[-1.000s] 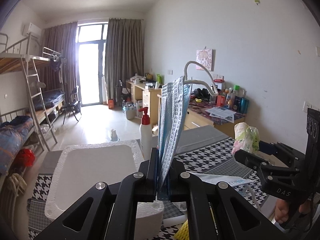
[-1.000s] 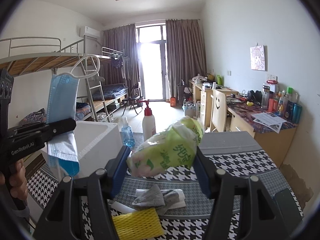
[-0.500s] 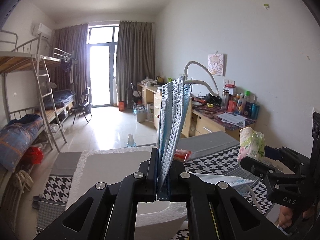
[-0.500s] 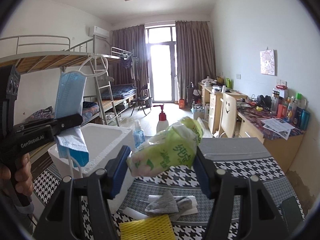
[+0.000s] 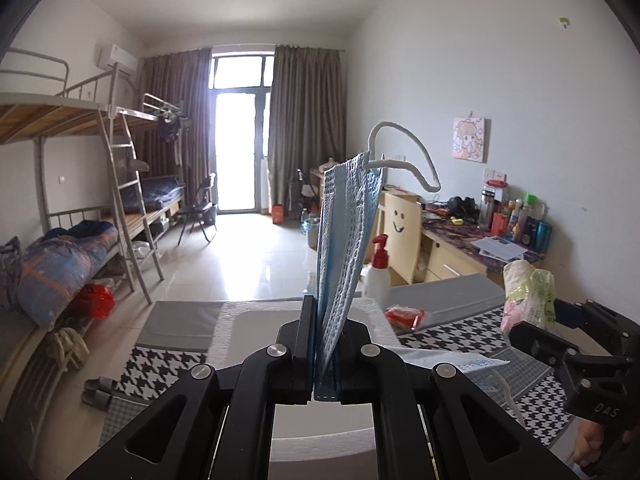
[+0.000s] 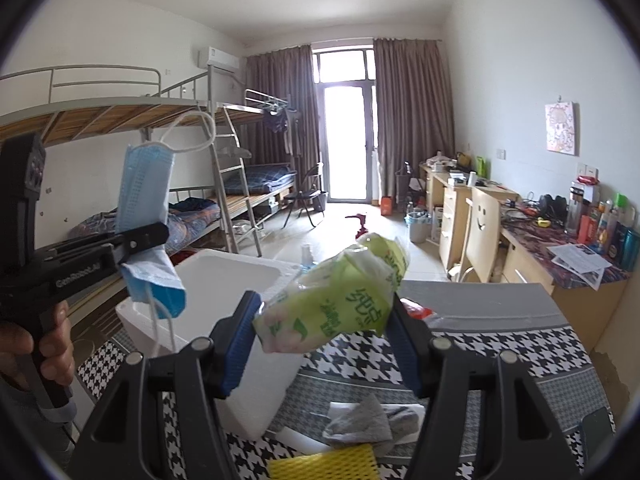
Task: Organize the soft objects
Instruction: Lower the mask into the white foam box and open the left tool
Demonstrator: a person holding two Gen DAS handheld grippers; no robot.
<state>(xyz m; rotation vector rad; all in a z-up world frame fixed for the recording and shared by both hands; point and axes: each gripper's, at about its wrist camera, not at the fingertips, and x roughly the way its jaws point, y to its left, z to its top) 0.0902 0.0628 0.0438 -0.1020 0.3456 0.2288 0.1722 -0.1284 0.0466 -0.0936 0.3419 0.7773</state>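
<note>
My left gripper (image 5: 325, 346) is shut on a blue face mask (image 5: 344, 240) that stands up between its jaws, ear loop curling at the top. It is held over the white foam box (image 5: 256, 320). In the right wrist view the left gripper (image 6: 136, 242) and mask (image 6: 142, 192) hang above the box (image 6: 224, 276). My right gripper (image 6: 324, 320) is shut on a green tissue pack (image 6: 336, 300), held above the table beside the box; the pack also shows in the left wrist view (image 5: 528, 292).
The table has a houndstooth cloth (image 6: 480, 356). On it lie a grey sock (image 6: 360, 426), a yellow foam net (image 6: 324, 464), a red packet (image 5: 404, 316) and a pump bottle (image 5: 378, 276). A bunk bed (image 5: 80, 208) stands left, desks (image 6: 560, 248) right.
Both grippers have swung left with their loads. The mask now hangs over the foam box, and the tissue pack has come nearer the box's right side.
</note>
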